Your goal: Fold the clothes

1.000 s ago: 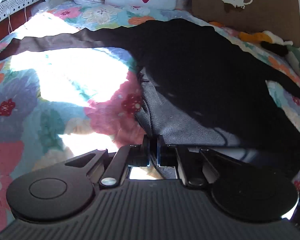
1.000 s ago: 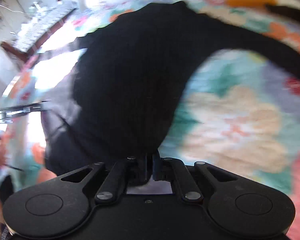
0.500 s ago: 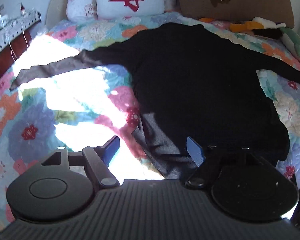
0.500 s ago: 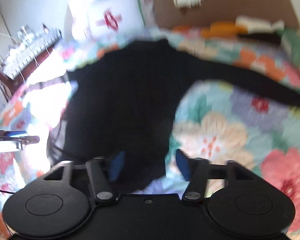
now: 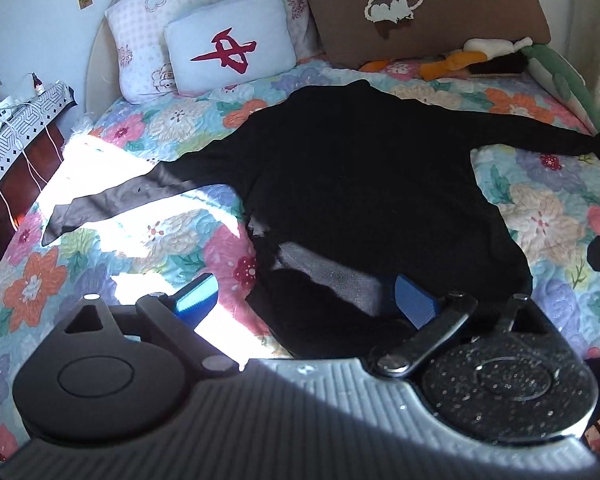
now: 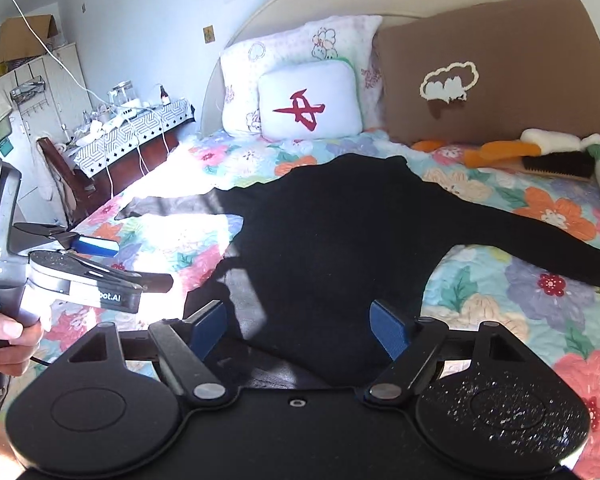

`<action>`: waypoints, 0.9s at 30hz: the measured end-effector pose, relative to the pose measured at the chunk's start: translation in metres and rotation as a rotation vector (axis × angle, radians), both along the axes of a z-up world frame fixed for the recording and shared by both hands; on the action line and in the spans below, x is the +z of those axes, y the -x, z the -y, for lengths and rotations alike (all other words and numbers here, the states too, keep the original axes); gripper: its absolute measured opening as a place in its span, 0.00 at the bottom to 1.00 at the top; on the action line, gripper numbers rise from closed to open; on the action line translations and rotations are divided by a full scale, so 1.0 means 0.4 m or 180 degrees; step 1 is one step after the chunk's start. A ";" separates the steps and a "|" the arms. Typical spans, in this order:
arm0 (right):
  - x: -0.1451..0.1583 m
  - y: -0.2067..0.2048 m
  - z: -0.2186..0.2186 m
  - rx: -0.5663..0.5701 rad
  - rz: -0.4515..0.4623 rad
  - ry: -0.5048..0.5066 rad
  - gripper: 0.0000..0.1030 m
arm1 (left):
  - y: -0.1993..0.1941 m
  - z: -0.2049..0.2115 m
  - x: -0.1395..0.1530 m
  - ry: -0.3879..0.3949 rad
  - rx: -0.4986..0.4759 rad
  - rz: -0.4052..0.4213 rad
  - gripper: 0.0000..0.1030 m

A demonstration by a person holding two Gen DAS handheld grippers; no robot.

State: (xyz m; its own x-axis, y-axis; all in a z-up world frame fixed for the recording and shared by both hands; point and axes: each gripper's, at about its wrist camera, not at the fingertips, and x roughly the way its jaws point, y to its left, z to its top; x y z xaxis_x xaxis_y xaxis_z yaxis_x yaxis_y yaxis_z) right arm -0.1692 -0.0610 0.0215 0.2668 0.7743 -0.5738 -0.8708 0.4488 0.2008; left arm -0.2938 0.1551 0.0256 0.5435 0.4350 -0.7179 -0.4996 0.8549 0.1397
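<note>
Bed (image 6: 540, 300) with floral quilt lying sunlit, pillows at head edge. Black sweater (image 5: 372, 184) lying flat mid-bed, sleeves spread toward side edges. Left tool (image 5: 306, 300) and right tool (image 6: 300, 322) hovering level over hem, both spread wide, gripping nothing.

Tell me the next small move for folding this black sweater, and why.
Probably swing the left claw toward the sunlit sleeve and pinch its cuff to fold it across the body. The black sweater lies flat on the floral quilt with both sleeves spread wide, and both claws, the right claw included, are open and hold nothing.
</note>
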 end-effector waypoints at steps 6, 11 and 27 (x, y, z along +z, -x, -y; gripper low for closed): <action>0.006 0.004 0.021 -0.0083 0.0057 -0.0044 0.84 | -0.012 0.035 -0.003 0.0073 -0.0061 -0.0024 0.94; -0.001 0.007 0.024 -0.0123 0.0117 -0.0006 0.86 | -0.026 0.059 -0.016 0.0102 -0.0116 -0.0047 0.94; -0.016 0.009 0.016 -0.0157 0.0157 0.0084 0.86 | -0.032 0.075 -0.025 0.0124 -0.0113 -0.0017 1.00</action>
